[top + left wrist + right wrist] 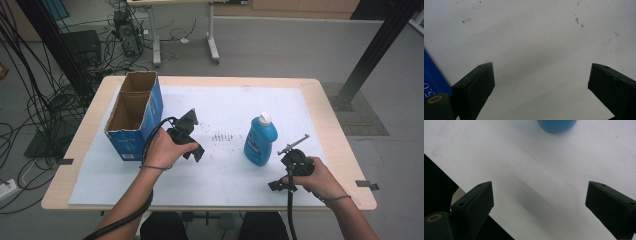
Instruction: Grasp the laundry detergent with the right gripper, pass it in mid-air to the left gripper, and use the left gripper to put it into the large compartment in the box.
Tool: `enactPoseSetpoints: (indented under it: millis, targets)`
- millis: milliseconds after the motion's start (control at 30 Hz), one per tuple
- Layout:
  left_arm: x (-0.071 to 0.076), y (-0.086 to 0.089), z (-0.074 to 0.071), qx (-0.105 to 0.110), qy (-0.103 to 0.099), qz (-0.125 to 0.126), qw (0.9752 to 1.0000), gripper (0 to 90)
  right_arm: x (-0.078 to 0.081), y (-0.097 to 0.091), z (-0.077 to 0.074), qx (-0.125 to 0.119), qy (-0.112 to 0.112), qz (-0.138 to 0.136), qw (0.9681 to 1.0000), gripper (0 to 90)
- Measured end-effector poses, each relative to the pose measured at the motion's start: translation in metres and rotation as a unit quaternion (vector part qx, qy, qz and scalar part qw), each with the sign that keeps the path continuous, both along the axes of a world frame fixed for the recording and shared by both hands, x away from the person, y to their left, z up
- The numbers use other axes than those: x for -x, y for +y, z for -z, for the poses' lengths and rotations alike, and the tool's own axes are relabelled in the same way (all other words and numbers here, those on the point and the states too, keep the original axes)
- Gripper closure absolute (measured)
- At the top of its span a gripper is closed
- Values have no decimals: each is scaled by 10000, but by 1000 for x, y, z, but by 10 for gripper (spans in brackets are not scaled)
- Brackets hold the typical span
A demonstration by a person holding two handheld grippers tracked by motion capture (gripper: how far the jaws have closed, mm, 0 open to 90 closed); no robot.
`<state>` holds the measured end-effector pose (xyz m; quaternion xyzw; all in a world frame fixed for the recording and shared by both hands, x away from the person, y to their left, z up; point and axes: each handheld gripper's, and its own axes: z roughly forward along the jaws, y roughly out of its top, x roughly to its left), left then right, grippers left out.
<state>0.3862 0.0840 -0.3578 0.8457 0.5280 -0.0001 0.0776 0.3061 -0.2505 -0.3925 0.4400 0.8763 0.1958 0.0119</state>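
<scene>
A blue bottle (260, 139) with a white cap stands upright on the white sheet (225, 175), right of the middle. An open blue cardboard box (134, 116) sits at the left. My left gripper (187, 144) hangs beside the box's right side, over the sheet. In the left gripper view its jaws stand wide apart (541, 72) with bare sheet between them and a corner of the box (432, 77) at the left. My right gripper (285, 179) is near the front edge, right of the bottle, open and empty (540, 187). The bottle's base (556, 125) lies ahead of it.
The table's front edge (461, 192) shows just behind the right gripper's left jaw. Small dark marks (222, 136) dot the sheet between box and bottle. On the floor beyond the table lie cables and equipment (125, 35), with a black post (372, 50) at the right.
</scene>
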Motion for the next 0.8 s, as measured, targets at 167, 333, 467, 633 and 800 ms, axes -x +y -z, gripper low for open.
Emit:
enactPoseSetpoints:
  millis: [167, 333, 467, 633, 800]
  targets:
    - [1, -1, -2, 23, -37, 6, 10000, 73, 0, -1, 2, -47, -154, -30, 9999, 79]
    - [1, -2, -3, 52, -45, 18, 10000, 73, 1, -3, 4, -153, -304, 4, 9994, 79]
    - [1, -2, -2, 60, -53, 28, 10000, 74, 2, -4, 6, -235, -372, 30, 9990, 79]
    - [2, -2, 1, 59, -32, 32, 10000, 74, 2, -5, 10, -335, -452, 70, 9984, 79]
    - [3, -1, 2, 64, -30, 16, 10000, 75, 2, -7, 11, -452, -647, 92, 9968, 79]
